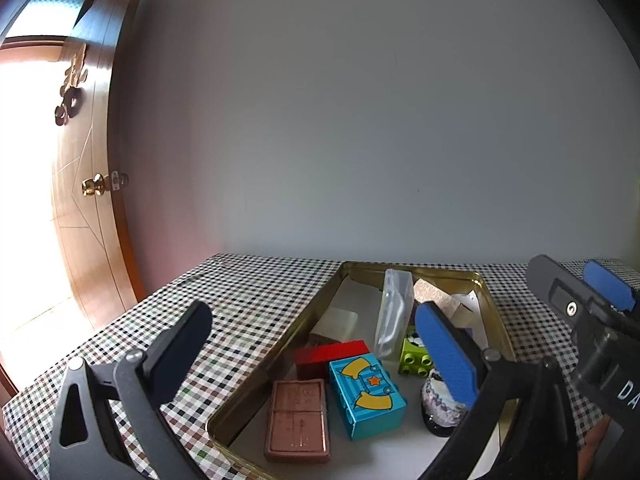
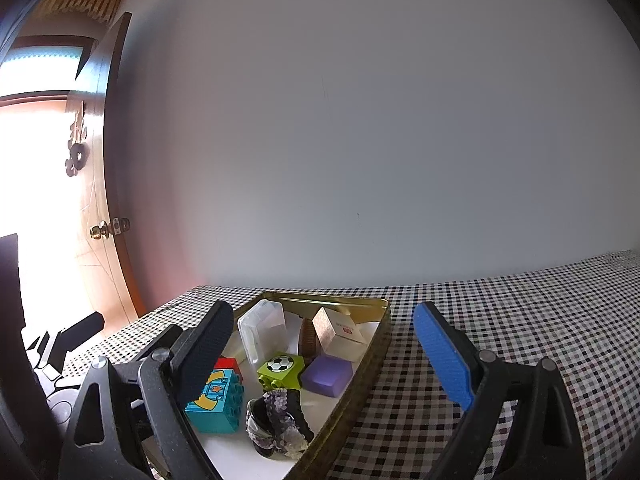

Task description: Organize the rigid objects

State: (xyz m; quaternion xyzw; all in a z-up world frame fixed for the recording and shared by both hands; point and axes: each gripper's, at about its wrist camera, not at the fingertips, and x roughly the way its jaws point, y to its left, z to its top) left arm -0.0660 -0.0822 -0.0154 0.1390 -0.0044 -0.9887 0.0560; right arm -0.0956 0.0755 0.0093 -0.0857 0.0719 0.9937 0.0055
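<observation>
A gold metal tin (image 1: 316, 312) (image 2: 380, 344) sits on the checkered table and holds several objects: a turquoise toy brick (image 1: 368, 396) (image 2: 218, 398), a red brick (image 1: 332, 354), a green brick with a football print (image 1: 414, 354) (image 2: 280, 370), a brown chocolate-like bar (image 1: 298, 420), a clear plastic box (image 1: 394, 312) (image 2: 264, 330), a purple block (image 2: 328, 374), a small carton (image 2: 340, 332) and a patterned band (image 2: 276, 420). My left gripper (image 1: 320, 344) is open and empty over the tin's near left. My right gripper (image 2: 324, 348) is open and empty above the tin's right rim; it also shows in the left wrist view (image 1: 580, 304).
The checkered tablecloth (image 1: 240, 304) (image 2: 520, 320) covers the table, which stands against a pale wall. A wooden door with a brass knob (image 1: 94, 186) is at the left, past the table's left edge.
</observation>
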